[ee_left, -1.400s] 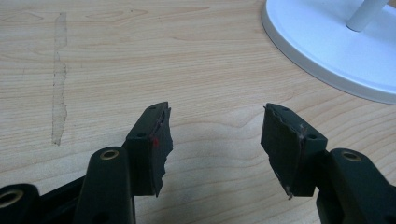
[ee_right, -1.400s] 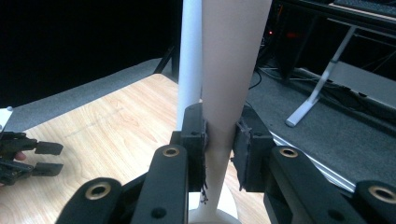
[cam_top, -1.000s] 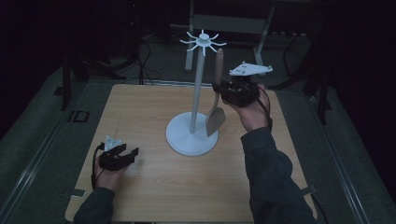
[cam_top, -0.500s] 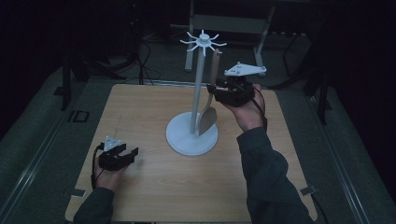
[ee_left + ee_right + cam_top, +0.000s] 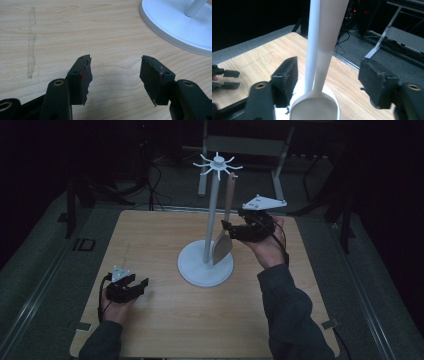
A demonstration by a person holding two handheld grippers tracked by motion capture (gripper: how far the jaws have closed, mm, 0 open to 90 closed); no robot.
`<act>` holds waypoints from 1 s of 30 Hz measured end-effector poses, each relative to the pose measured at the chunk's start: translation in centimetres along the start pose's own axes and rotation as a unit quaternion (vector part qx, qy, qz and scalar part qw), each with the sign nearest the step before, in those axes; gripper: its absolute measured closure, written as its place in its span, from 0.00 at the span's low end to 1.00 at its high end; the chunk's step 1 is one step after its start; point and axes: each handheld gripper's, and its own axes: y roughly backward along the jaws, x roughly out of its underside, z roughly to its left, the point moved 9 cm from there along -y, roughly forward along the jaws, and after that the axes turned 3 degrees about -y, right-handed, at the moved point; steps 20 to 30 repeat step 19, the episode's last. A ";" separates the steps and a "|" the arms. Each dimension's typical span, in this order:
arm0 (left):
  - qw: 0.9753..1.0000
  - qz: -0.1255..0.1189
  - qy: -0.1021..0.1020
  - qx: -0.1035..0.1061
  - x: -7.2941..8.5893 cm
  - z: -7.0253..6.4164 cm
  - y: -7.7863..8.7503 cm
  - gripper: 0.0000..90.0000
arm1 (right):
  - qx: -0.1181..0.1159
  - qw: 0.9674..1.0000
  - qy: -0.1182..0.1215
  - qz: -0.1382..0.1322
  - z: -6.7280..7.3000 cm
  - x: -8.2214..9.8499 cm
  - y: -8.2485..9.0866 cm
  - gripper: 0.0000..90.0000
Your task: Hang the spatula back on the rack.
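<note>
We see spatula (image 5: pixel 322 62) hanging on stand (image 5: pixel 212 215), between right gripper (image 5: pixel 329 80) fingers, spread, untouched. Left gripper (image 5: pixel 115 75) spread, near-left on table (image 5: pixel 165 320).

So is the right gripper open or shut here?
Open. The right gripper has its jaws spread either side of the spatula hanging on the white stand, touching neither side.

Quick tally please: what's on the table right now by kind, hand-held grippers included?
White stand: 1
Wooden spatula hanging from the stand: 1
Hand-held grippers: 2, left hand-held gripper open low over the table, right hand-held gripper open around the spatula handle
Total: 4
</note>
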 end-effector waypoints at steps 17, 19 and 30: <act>1.000 0.000 0.000 0.000 0.0 0.0 -0.1 0.47 | 0.024 0.998 -0.035 0.051 -2.0 8.6 0.7 0.26; 1.000 0.000 0.001 0.000 0.0 0.0 -0.1 0.47 | 0.037 0.996 -0.040 0.066 -2.8 10.7 0.5 0.25; 1.000 0.000 0.001 0.000 0.0 0.0 -0.1 0.47 | 0.037 0.996 -0.040 0.066 -2.8 10.7 0.5 0.25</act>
